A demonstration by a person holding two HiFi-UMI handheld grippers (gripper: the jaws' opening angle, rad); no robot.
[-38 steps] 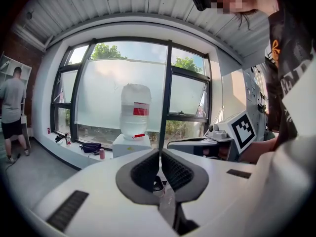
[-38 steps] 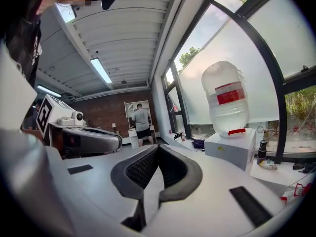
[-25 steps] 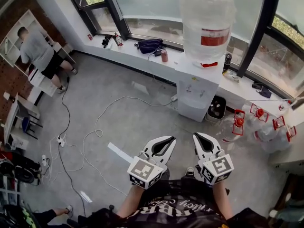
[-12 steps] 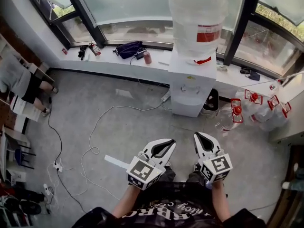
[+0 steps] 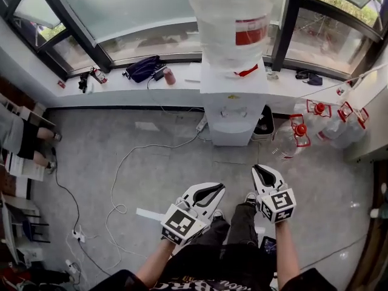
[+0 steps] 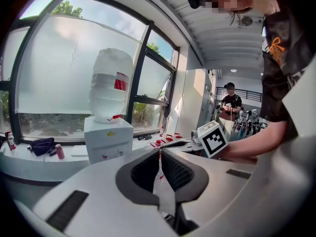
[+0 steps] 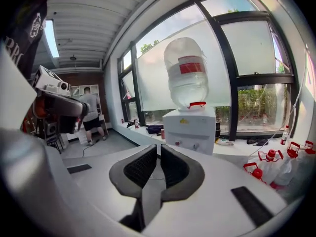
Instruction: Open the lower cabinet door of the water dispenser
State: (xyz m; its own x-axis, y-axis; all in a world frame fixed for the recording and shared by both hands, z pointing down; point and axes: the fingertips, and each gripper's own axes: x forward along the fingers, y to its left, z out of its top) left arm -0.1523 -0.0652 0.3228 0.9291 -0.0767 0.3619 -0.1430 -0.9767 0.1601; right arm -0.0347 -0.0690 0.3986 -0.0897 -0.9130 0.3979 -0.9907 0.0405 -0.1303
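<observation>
The white water dispenser (image 5: pixel 233 105) stands against the window ledge with a plastic-wrapped bottle (image 5: pixel 230 23) on top. Its lower cabinet door (image 5: pixel 232 133) is closed. Both grippers hang over the grey floor well short of it, pointing toward it. My left gripper (image 5: pixel 217 190) is shut and empty, and in its own view the dispenser (image 6: pixel 108 141) sits left of the left gripper (image 6: pixel 159 151). My right gripper (image 5: pixel 259 170) is opening, with a thin slit and nothing between its jaws. In its own view the dispenser (image 7: pixel 190 127) rises just above the right gripper (image 7: pixel 159 147). The jaws hide the door in both gripper views.
Red-capped empty water jugs (image 5: pixel 306 126) lie on the floor right of the dispenser, with a dark bin (image 5: pixel 265 123) beside it. A white cable (image 5: pixel 130 162) loops across the floor. A bag (image 5: pixel 143 67) and small items sit on the ledge. A person (image 5: pixel 18 138) is at far left.
The dispenser has shifted to straight ahead and nearer in the head view. Both grippers have sunk lower in the frame. The right jaws have parted slightly.
</observation>
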